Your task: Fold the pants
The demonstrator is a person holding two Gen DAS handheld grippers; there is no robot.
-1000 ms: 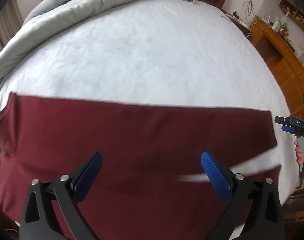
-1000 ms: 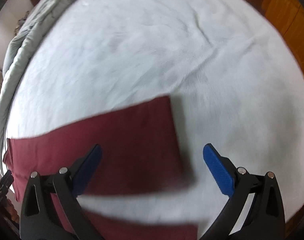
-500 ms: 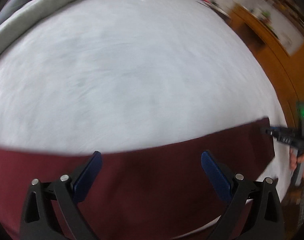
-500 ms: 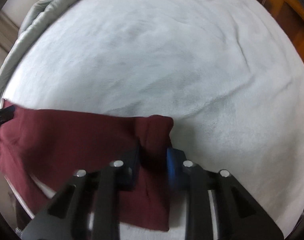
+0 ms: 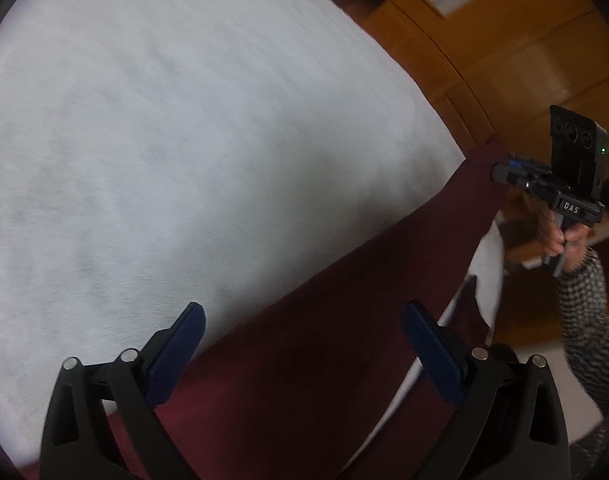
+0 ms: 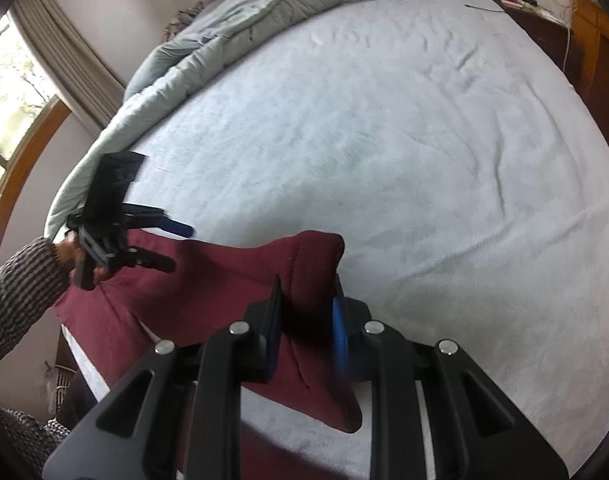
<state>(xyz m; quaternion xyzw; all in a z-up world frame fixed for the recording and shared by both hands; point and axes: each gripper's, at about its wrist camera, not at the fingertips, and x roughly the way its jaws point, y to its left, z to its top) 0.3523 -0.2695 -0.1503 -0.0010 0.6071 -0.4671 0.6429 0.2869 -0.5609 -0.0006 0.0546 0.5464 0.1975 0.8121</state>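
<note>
Right gripper (image 6: 306, 312) pinches a bunched, soft hem of the maroon pants (image 6: 208, 292); left gripper (image 5: 304, 344) gapes wide above the fuzzy white sheet (image 6: 404, 140).

The pants (image 6: 208, 292) run off the bottom edge in both views, so the waistband is out of sight. The right gripper (image 6: 306, 320) covers the hem it pinches. The wooden furniture (image 5: 484, 40) is smeared by blur. The left gripper (image 6: 172, 248) is blurred in the right wrist view.
</note>
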